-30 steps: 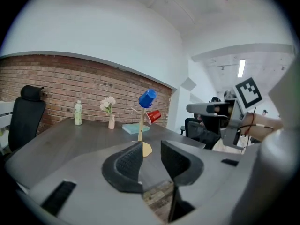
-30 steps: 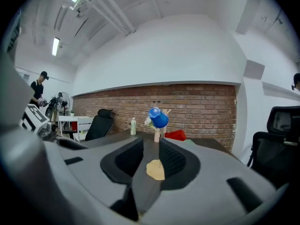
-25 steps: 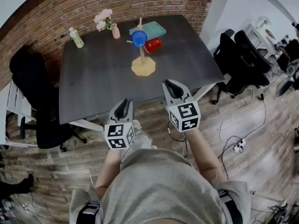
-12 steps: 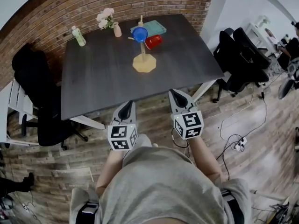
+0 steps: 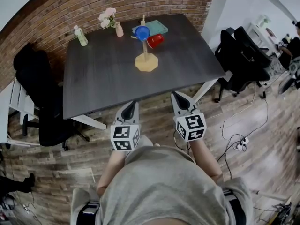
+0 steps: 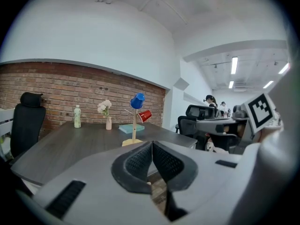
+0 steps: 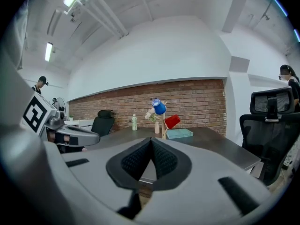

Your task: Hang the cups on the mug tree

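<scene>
A wooden mug tree (image 5: 146,60) stands on the dark table (image 5: 103,78) toward its far side. A blue cup (image 5: 142,33) hangs on it, and a red cup (image 5: 155,41) hangs at its right. Both also show in the left gripper view, blue cup (image 6: 137,101) and red cup (image 6: 145,116), and in the right gripper view, blue cup (image 7: 159,108) and red cup (image 7: 172,121). My left gripper (image 5: 131,105) and right gripper (image 5: 179,96) are held off the table's near edge, over the floor. Both have just closed and stand shut with nothing between the jaws.
A green bottle (image 5: 80,36), a vase of pink flowers (image 5: 112,20) and a teal book (image 5: 154,28) sit at the table's far edge. Black office chairs stand at the left (image 5: 40,93) and right (image 5: 243,64). Cables lie on the wooden floor (image 5: 234,144).
Both grippers have drawn back from the table's near edge toward the person, and the table now sits slightly farther away in the head view.
</scene>
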`<control>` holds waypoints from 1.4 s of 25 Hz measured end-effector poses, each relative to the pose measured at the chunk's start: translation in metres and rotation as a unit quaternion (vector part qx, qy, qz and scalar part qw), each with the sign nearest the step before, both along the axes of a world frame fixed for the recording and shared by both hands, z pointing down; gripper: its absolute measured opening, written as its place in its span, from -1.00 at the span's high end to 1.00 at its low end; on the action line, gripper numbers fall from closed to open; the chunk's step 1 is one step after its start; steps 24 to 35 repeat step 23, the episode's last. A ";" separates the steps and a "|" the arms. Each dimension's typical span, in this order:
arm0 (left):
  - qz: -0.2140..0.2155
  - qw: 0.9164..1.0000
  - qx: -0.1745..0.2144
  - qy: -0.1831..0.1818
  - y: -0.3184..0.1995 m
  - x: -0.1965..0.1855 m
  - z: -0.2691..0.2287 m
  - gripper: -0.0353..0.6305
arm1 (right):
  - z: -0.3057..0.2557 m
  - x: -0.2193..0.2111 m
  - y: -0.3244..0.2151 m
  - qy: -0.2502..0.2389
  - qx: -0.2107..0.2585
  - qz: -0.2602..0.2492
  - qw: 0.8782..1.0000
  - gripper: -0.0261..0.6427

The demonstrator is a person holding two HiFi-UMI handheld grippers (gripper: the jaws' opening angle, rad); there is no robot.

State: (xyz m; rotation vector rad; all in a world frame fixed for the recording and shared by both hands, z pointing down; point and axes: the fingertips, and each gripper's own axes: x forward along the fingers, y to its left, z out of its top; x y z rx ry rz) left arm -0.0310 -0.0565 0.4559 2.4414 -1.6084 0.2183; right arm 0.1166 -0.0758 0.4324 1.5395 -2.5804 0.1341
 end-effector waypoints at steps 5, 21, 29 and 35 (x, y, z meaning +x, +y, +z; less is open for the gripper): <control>0.002 1.000 -0.004 0.000 0.000 -0.002 0.002 0.86 | -0.003 0.001 -0.001 0.002 0.007 0.010 1.000 0.92; 0.002 1.000 -0.004 -0.003 -0.012 -0.009 0.004 0.86 | -0.009 -0.004 -0.013 -0.011 0.021 0.016 1.000 0.92; 0.001 1.000 -0.004 -0.005 -0.014 -0.012 0.004 0.86 | -0.008 -0.005 -0.016 -0.010 0.019 0.017 1.000 0.92; 0.001 1.000 -0.004 -0.005 -0.014 -0.012 0.004 0.86 | -0.008 -0.005 -0.016 -0.010 0.019 0.017 1.000 0.92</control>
